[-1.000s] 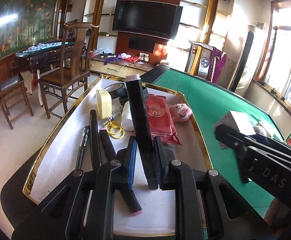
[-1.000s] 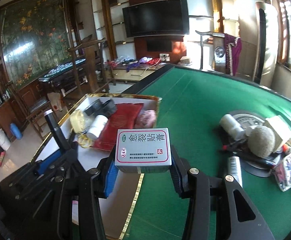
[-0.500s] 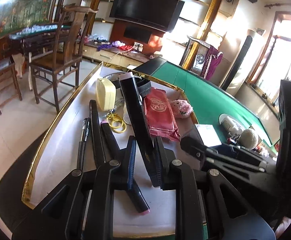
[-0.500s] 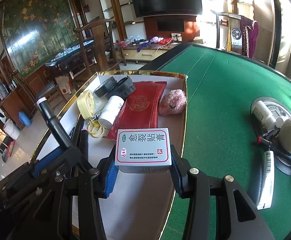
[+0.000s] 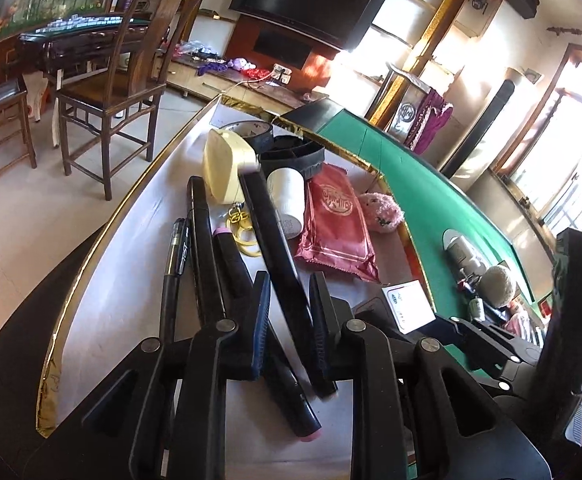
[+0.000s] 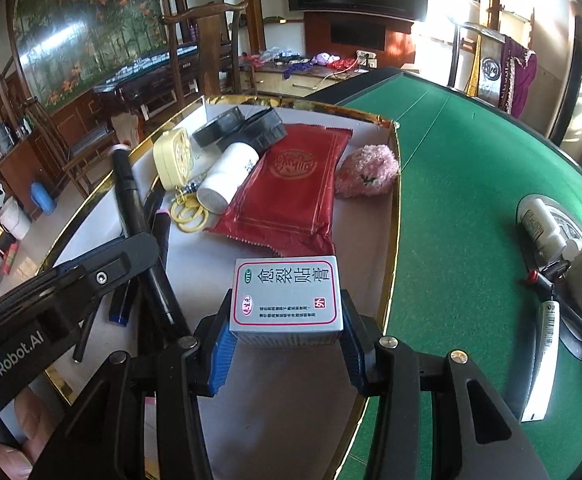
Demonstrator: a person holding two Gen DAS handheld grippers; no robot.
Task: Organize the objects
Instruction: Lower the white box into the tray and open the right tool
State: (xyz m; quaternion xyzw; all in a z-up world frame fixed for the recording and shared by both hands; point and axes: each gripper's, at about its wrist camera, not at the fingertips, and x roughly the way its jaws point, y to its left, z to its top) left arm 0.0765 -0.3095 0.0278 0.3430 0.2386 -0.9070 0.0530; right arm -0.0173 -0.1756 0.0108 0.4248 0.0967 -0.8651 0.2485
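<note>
**Both claws loaded over the tray**

Left claw point(image 5: 289, 312) clamped on a long black stick point(image 5: 271, 240), narrow gap, pads pressing both sides near its lower half; stick slanting up and away over the tray point(image 5: 103, 236), top end near the cream case point(image 5: 227, 168). Lower end past the pads, blurred, just above the white liner. Under the claw: pink-tipped marker point(image 5: 251, 308), black pen point(image 5: 173, 276) and another dark stick point(image 5: 203, 240) lying side by side on the liner.

Right claw point(image 6: 287, 336) gripping a small medicine box point(image 6: 287, 296) by its two short sides, label up, blue pads tight against it. Box hanging over the tray's near right part, just below the red packet point(image 6: 291, 192), close to the gold rim; touching the liner or not, cannot tell. Pink puff point(image 6: 365, 172) beyond, in the right corner. White bottle point(image 6: 227, 180) and yellow rings point(image 6: 189, 212) left of the packet. Green desk point(image 6: 471, 168) to the right with a round dish of small items.

Versus a second ago: box was over the tray's rim edge by the green felt, now well inside above the liner and lower. Stick more tilted than before, closer to the pens. Both grips unchanged. Right claw closer to the left one in the left view.
</note>
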